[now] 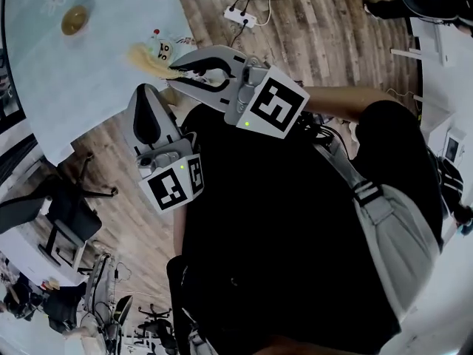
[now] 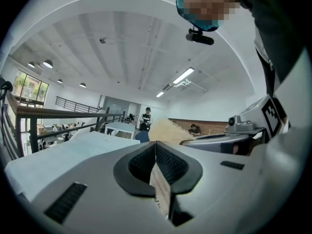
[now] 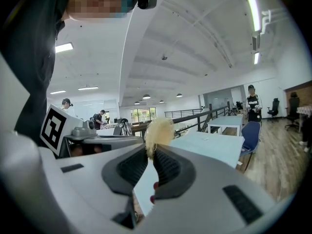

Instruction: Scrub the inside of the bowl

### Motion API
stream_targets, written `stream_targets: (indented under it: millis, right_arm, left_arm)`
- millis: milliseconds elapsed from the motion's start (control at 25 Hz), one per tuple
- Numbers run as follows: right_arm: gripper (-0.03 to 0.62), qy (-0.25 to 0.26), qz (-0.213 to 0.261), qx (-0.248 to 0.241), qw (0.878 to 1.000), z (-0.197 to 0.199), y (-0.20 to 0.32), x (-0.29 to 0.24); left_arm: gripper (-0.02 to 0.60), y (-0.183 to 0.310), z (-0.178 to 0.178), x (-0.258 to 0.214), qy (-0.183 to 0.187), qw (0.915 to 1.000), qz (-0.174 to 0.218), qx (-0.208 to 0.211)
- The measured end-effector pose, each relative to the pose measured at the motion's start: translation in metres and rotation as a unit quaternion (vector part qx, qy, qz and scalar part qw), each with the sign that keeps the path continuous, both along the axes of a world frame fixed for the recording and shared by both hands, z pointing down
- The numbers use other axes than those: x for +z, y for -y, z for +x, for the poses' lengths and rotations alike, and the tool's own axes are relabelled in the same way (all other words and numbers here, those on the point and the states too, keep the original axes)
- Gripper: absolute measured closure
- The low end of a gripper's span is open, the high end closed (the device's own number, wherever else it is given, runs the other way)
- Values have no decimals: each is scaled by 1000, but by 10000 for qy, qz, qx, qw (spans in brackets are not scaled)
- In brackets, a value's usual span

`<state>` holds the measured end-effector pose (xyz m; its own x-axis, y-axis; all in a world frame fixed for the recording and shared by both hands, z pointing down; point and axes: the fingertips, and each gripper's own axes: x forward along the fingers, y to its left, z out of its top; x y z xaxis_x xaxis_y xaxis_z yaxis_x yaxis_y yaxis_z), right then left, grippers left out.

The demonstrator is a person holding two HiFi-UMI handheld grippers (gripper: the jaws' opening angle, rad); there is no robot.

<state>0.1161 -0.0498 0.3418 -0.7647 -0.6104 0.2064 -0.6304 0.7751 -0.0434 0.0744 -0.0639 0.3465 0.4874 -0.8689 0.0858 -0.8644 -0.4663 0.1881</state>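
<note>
Scene: A person in a black top stands beside a pale blue-white counter point(image 1: 96, 87) with a claw in each hand. Both are raised in front of the chest, above a wooden plank floor point(image 1: 310, 43).
Bowl: The small round brown bowl point(image 1: 74, 21) sits upright farther in on the counter, well apart from both claws. Nothing touches it.
Right claw: The right claw point(image 3: 148, 152) is clamped on a pale yellow fibrous scrubbing pad point(image 3: 158, 129), which sticks out past the tips. In the head view the pad hangs over the counter near its edge.
Left claw: The left claw point(image 2: 156, 147) is pressed fully together with nothing in it, and is held just beside the right one.
Beside the pad: A small pale container with dark print point(image 1: 161, 46) stands on the counter close to the pad. What it is cannot be made out.
Step in hand: This looks like the approach. The tool is gripped, scrubbing has not yet begun, and the inside of the bowl is untouched.
Next move: It likely calls for carrying the pad across the counter, down into the bowl and against the inner wall. The left claw would probably have to open and take the rim, since a light bowl may skid or tip under a one-sided push.
</note>
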Motion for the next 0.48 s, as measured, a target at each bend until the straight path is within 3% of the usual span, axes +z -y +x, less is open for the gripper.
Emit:
stream_targets:
  millis: [200,480]
  right_arm:
    - [553,546,-25,320,9980,-17,6,-4]
    - [553,670,-179,535,9962,-33,2,1]
  left_arm:
    - [568,6,-22,7,-146,9993,-49,-347]
    - [568,1,-50,9,-286,9979,-51,-572]
